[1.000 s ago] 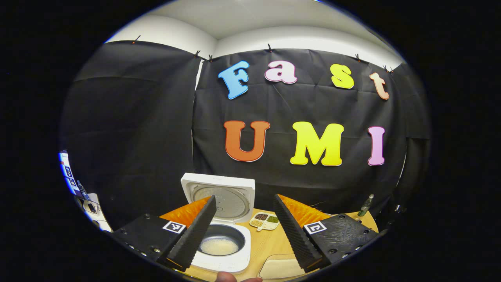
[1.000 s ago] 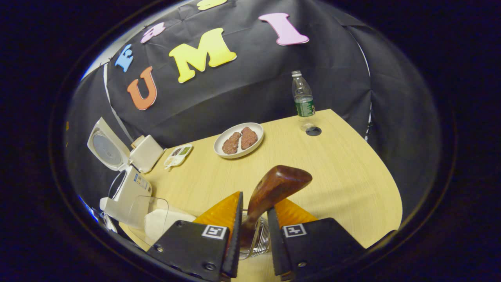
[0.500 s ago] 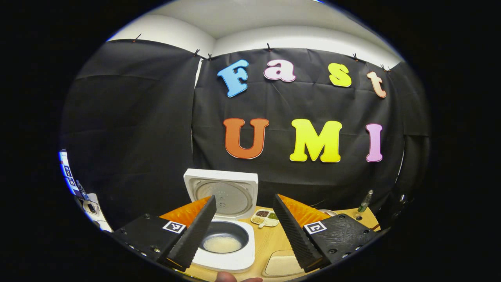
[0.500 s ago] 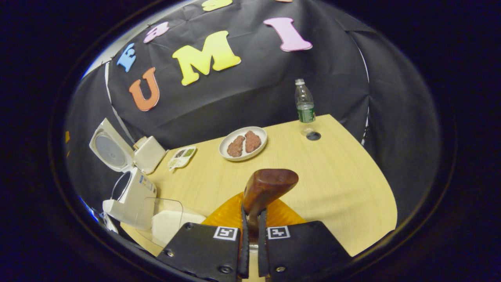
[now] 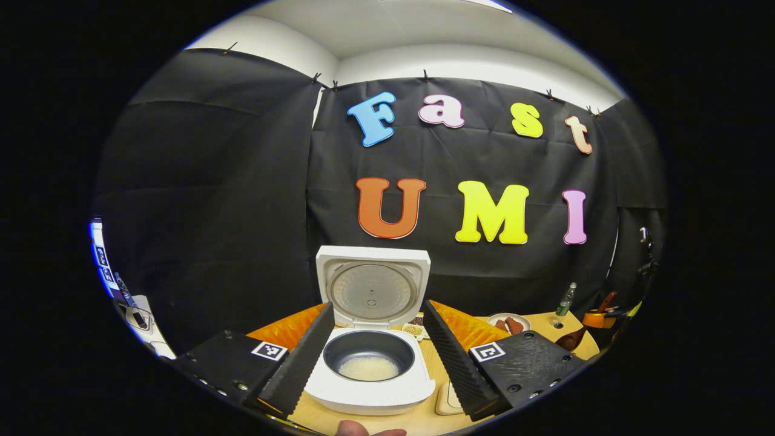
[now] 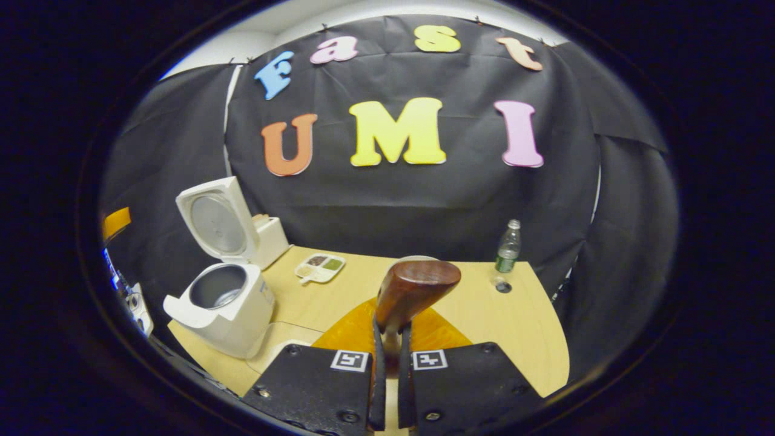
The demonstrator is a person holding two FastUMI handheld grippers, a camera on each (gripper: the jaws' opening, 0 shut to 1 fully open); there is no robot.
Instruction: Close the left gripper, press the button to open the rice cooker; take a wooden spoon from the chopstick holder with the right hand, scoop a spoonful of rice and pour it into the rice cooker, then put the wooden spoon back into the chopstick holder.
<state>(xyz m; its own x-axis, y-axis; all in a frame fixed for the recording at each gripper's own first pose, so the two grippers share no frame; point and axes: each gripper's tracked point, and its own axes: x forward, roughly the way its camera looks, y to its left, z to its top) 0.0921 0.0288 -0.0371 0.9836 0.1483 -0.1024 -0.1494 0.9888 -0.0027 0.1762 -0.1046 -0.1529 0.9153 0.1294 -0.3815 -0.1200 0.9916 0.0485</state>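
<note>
The white rice cooker (image 5: 370,387) stands open with its lid (image 5: 372,289) upright and some rice in the dark pot (image 5: 369,363). My left gripper (image 5: 376,358) is open, its fingers framing the cooker from nearer the camera. In the right gripper view the cooker (image 6: 227,306) is at the left, lid (image 6: 215,221) raised. My right gripper (image 6: 390,342) is shut on the handle of the wooden spoon (image 6: 416,289), whose brown bowl sticks up above the fingertips. That gripper also appears far off at the right (image 5: 599,318) in the left gripper view.
On the wooden table (image 6: 521,327) stand a water bottle (image 6: 508,245), a small divided dish (image 6: 319,266) and a white box (image 6: 272,236) behind the cooker. A plate with brown pieces (image 5: 508,324) lies right of the cooker. A clear rice container (image 6: 275,342) sits near the cooker.
My right gripper closed on the spoon handle and then rose and levelled out with it, turning toward the cooker. The left gripper shifted, so the cooker now sits centred between its fingers.
</note>
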